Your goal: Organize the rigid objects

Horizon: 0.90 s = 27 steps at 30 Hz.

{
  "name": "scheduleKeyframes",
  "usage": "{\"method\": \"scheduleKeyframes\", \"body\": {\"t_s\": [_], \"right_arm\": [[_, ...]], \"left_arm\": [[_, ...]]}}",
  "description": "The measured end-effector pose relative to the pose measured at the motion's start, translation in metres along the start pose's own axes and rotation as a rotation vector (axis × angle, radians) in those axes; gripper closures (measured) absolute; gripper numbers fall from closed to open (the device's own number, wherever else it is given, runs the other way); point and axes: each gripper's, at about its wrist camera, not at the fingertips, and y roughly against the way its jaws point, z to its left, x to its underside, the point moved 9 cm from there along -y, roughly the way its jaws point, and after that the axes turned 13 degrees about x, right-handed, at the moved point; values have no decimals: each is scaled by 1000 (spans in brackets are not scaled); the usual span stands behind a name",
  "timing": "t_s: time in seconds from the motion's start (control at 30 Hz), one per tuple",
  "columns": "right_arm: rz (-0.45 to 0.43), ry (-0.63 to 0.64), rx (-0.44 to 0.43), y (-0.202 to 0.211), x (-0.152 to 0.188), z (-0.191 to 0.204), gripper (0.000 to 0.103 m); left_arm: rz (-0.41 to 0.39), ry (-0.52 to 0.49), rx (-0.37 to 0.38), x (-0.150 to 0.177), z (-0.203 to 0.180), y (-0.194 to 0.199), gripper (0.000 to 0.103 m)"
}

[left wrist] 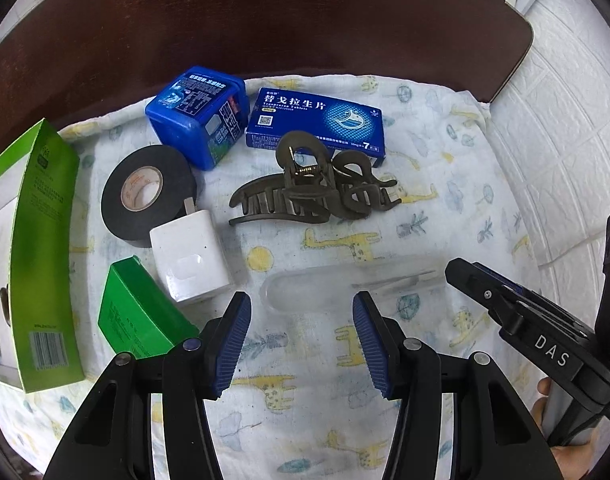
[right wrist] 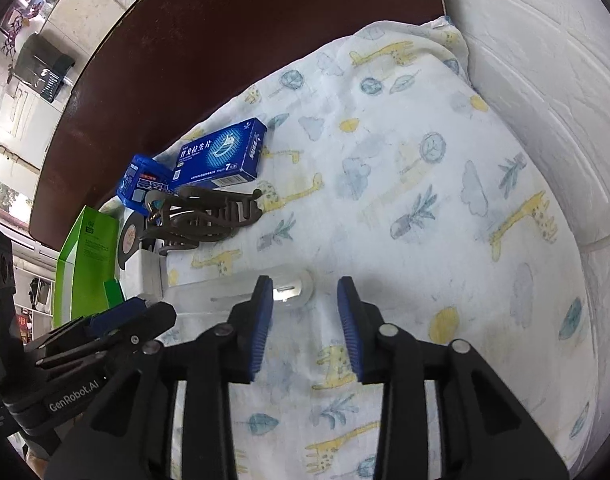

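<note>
Both grippers hang open and empty over the cloth: left gripper [left wrist: 302,340] at bottom centre of its view, jaws spread wide, and right gripper [right wrist: 305,328] likewise parted in its own view, nothing between the pads.

Just ahead of the left fingertips lies a clear plastic tube [left wrist: 345,286], lying flat across the middle of the frame, and the right gripper's view shows its capped end [right wrist: 295,290] right at the fingertips. I'd call it light, stiff and slippery, likely to roll; taking it across the middle of the barrel looks safest.

Left of that, a white charger [left wrist: 189,258] with a small green box [left wrist: 135,314] beside it, both rigid and easy to pinch on flat sides. A tall green carton [left wrist: 41,264] stands at the left edge.

Further back, the black tape roll [left wrist: 147,192] touches the charger, and the brown hair claw [left wrist: 309,186] sits centre frame, springy and awkward, best held by its hinge. Behind them, a blue tub [left wrist: 199,116] and a blue medicine box [left wrist: 317,122], side by side.

All of it rests on a giraffe-print cloth [left wrist: 445,160], soft and wrinkly, spread over a dark wooden table [left wrist: 265,20]. White padded wall [left wrist: 565,140] at upper right.
</note>
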Motion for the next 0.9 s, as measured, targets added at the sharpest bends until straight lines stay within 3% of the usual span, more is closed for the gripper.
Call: {"method": "scheduleKeyframes", "body": {"t_s": [0.4,0.9], "right_arm": [[16,15,-6,-7,0,3,68],[5,79,22,-10,7,15,67]], "left_arm": [[30,43,-3,0,14,-14,49],[32,55,36,-6,2,-26,49]]}}
